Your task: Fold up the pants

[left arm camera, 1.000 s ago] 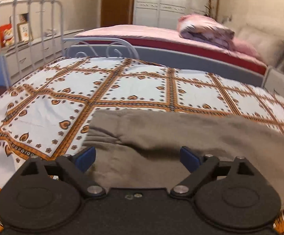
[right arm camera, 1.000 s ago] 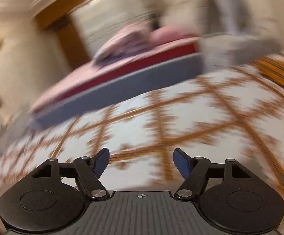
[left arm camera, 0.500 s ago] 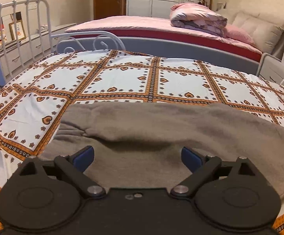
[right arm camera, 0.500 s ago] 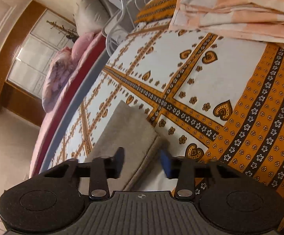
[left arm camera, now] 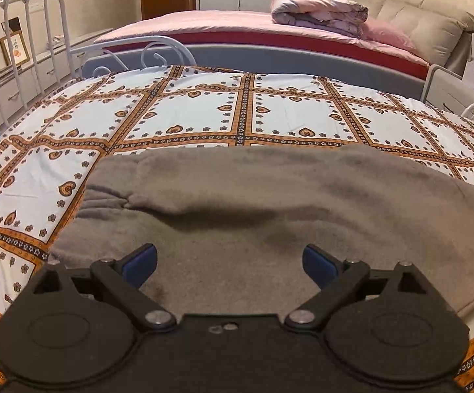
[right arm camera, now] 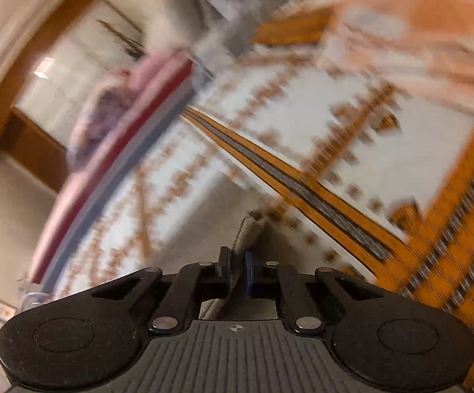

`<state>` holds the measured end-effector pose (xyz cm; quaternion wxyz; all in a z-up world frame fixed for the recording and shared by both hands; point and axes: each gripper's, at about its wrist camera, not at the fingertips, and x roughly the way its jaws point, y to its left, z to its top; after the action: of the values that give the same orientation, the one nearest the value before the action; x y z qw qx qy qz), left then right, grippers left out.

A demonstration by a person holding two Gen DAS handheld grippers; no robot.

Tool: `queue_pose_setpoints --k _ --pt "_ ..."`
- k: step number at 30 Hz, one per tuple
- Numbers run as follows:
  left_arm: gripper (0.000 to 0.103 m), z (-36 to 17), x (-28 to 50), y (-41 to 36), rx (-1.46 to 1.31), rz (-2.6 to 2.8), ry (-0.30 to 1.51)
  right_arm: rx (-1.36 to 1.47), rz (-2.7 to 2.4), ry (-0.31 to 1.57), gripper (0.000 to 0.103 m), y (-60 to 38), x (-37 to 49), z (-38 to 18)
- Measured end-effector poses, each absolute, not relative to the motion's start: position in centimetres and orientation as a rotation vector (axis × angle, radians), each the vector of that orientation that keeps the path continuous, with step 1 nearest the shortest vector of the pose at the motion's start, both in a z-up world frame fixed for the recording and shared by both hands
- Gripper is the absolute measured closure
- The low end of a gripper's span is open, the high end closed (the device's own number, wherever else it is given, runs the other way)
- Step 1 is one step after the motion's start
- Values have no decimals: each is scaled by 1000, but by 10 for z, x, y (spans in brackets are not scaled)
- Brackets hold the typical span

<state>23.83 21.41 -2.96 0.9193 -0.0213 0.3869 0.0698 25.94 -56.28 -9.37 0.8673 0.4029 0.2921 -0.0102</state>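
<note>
Lying across the near part of a bed, the grey-brown fleece pants [left arm camera: 269, 216] rest flat on a bedsheet [left arm camera: 188, 114] printed with white squares, orange bands and small hearts. The left wrist view shows a gathered band of the pants at the left side, and the cloth runs off toward the right edge of the picture. The left gripper [left arm camera: 230, 262] hangs over the near part of the pants; its jaws stand wide apart, and the blue pads [left arm camera: 138, 263] press on nothing. Behind the patterned bed stands a second bed with a pink cover [left arm camera: 220, 23], bearing a rolled quilt [left arm camera: 319, 6] and a grey pillow [left arm camera: 427, 32]. A white metal bed frame [left arm camera: 24, 49] rises at the left, with framed pictures [left arm camera: 14, 49] beside it.

The right wrist view is blurred and strongly tilted. The right gripper [right arm camera: 237, 271] has just been closing, and its jaws now pinch a folded edge of the pants [right arm camera: 248, 232], which stands up between the pads and extends just past them. A folded peach checked cloth [right arm camera: 417, 32] lies on the bedsheet [right arm camera: 449, 245] toward the upper right, well apart from that gripper.
</note>
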Motion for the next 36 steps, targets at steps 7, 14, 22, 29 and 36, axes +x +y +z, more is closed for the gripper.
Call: queue_pose_setpoints --k 7,14,22,29,36 --pt "14 -30 238 213 -36 133 806 870 -104 749 94 -567 272 -121" --pt "14 -29 236 212 -36 134 805 1052 -107 726 77 -583 249 -122" --pt "13 -53 258 203 -69 155 961 969 -72 755 89 -568 273 -128" --pt "23 -55 250 197 34 133 933 864 -35 661 90 -567 262 -103" --pt "10 -24 226 136 -19 130 787 845 -96 748 62 -557 266 -112"
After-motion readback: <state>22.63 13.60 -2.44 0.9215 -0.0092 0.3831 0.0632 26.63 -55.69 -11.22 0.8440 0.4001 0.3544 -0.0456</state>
